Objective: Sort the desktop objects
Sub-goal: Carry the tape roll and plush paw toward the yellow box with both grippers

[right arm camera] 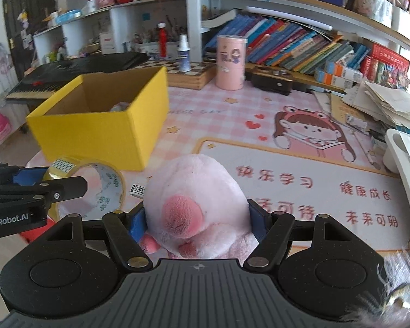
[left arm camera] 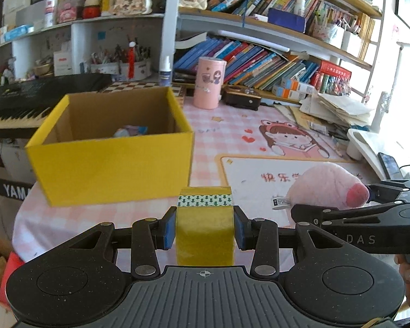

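Yellow tape: roll of yellowish-brown packing tape [left arm camera: 205, 227] with a green-arrow printed strip, held upright on edge between the blue pads of the left gripper [left arm camera: 205, 231]; pads press both flat sides, so the fingers are closed on it. In the right wrist view the same roll [right arm camera: 106, 188] shows its open core, above the near edge of the desk.
Plush toy: pink round plush toy with a darker pink snout [right arm camera: 194, 207], clamped between the blue pads of the right gripper [right arm camera: 198, 220]; fingers closed on its soft body. A white printed label hangs at its side.
Relative position: both grippers side by side, the plush toy [left arm camera: 328, 188] just to the right of the tape roll.
Desk surface: pink checked desk mat with a cartoon girl print [right arm camera: 259, 104].
Container: yellow open-top cardboard box with a brown interior [left arm camera: 109, 164], standing on the mat's left part, beyond the tape roll; a small pale item lies inside, not identifiable.
Mid desk: pink cylindrical canister with a cartoon print [left arm camera: 209, 82], upright behind the box.
Left side: black electronic keyboard [left arm camera: 19, 104], beside the box.
Background: white shelves of leaning books [left arm camera: 259, 60].
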A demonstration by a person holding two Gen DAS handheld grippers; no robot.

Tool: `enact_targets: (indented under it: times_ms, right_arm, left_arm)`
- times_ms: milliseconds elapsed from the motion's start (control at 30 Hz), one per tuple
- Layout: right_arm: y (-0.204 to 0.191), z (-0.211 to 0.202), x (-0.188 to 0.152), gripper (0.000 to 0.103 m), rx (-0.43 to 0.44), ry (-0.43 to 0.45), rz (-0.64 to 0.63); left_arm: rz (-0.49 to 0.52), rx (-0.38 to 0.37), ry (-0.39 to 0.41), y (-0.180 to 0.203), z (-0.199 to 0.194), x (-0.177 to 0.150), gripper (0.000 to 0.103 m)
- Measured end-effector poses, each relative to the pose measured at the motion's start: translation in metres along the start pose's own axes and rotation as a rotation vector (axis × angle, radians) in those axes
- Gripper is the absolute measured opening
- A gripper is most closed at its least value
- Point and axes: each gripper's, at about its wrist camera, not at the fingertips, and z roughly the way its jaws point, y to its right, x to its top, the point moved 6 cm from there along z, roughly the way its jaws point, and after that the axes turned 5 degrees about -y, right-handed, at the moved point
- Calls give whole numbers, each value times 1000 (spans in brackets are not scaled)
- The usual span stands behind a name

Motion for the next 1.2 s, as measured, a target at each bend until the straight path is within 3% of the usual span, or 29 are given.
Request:
enact_targets:
  times_ms: [567,1200]
  right_arm:
    - [-86,-22,-36,71,87,-8,-48]
    - [-135,-22,-36,71,165,-26,-106]
  left_arm:
    - [-28,55,13,-49,-58,-45,40]
    - [-66,113,64,-87,-87,-51,40]
